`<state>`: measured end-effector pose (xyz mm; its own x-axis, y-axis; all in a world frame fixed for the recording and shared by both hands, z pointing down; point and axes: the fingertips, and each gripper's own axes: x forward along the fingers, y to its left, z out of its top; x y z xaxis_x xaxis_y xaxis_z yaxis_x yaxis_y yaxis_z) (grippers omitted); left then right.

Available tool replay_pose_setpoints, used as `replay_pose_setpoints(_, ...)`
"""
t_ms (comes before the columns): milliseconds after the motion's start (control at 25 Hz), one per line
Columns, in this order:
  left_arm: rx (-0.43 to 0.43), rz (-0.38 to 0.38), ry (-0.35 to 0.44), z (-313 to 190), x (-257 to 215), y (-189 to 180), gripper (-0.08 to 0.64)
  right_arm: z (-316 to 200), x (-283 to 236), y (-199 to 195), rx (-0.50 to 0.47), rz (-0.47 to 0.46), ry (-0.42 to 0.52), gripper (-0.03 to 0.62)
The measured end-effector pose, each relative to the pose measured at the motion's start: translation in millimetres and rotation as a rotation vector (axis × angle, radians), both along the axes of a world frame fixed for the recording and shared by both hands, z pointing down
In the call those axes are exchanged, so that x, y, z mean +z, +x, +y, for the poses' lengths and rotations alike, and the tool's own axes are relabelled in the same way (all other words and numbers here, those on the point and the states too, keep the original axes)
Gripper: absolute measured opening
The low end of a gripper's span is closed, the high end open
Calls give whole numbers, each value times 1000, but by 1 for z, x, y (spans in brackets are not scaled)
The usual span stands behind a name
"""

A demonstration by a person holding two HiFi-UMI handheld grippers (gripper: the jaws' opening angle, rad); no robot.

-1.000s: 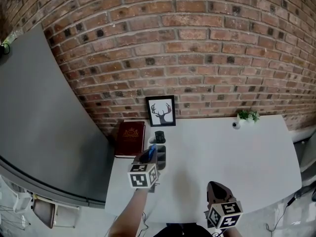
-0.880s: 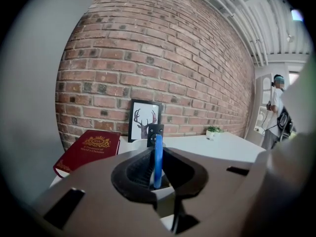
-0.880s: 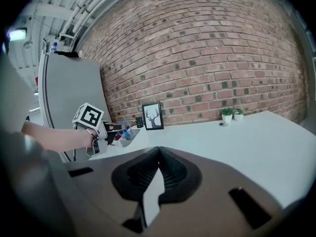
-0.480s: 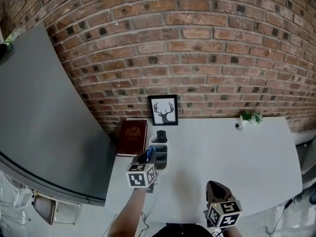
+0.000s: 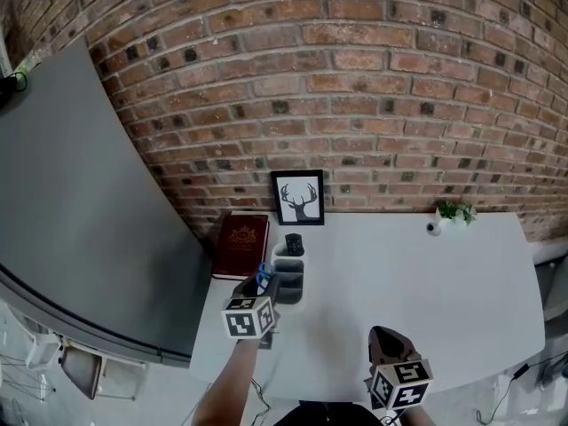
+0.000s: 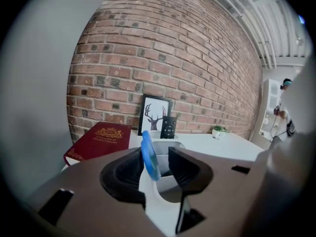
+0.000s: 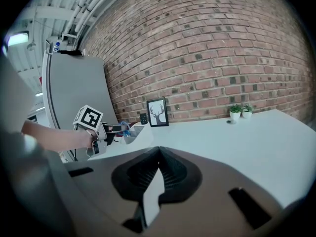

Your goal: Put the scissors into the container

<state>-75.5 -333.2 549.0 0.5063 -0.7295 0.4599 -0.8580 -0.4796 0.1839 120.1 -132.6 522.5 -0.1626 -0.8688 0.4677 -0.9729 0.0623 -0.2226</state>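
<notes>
Red brick wall (image 5: 355, 78) behind white table (image 5: 426, 291) w/ grey panel (image 5: 71, 193) at left, pipes (image 6: 247, 14) overhead.

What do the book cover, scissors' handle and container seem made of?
The book has a matte, dark red, leather-like cover with gold stamped emblem. The scissors' handle looks like smooth blue plastic. The container is probably moulded grey plastic: even, seamless compartments.

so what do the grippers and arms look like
The left gripper and right gripper have dull brown bodies and black ribbed fingers, each with a white cube bearing black square markers. The left forearm shows no sleeve. The left one's fingers have just been opening, the blue scissors handle between them.
</notes>
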Motion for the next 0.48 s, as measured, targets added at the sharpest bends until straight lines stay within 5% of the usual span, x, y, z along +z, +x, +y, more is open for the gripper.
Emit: replay_pose_setpoints(480,-56,19,-34,41,14,-27,149,-1,2,-12,-47,-1,1,0)
